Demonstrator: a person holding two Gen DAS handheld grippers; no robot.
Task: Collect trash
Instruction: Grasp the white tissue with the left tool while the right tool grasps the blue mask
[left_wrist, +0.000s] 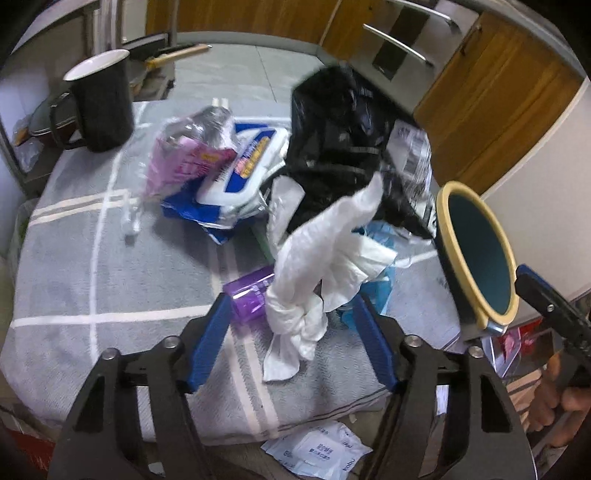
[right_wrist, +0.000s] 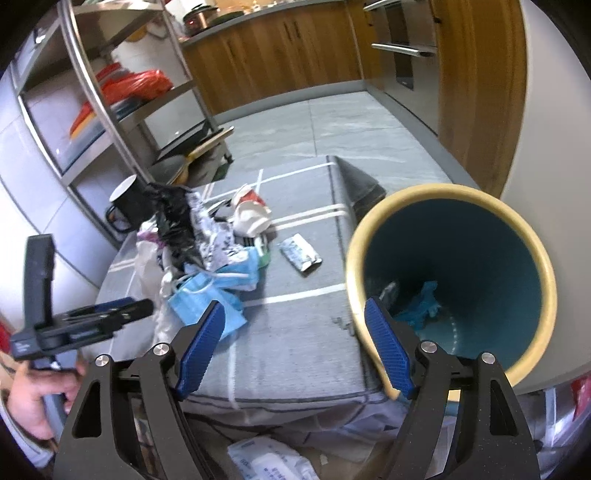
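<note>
A crumpled white tissue (left_wrist: 306, 295) lies on the grey cloth table (left_wrist: 92, 258), between the fingers of my left gripper (left_wrist: 291, 343). The pads stand apart from it, so this gripper is open. A purple wrapper (left_wrist: 247, 295) lies just left of the tissue. Behind them sit blue face masks (right_wrist: 210, 295), a black plastic bag (left_wrist: 332, 147), a blue-and-white wipes pack (left_wrist: 243, 166) and a pink wrapper (left_wrist: 184, 158). My right gripper (right_wrist: 295, 349) is open. The yellow rim of the tilted teal bin (right_wrist: 454, 280) runs beside its right finger. Blue trash lies inside the bin.
A black mug (left_wrist: 99, 99) stands at the table's far left corner. A silver wrapper (right_wrist: 299, 254) and a crushed paper cup (right_wrist: 251, 214) lie on the cloth. A metal shelf rack (right_wrist: 92, 110) stands to the left, with wooden cabinets (right_wrist: 280, 51) behind. A white packet (left_wrist: 317, 450) lies below the table's edge.
</note>
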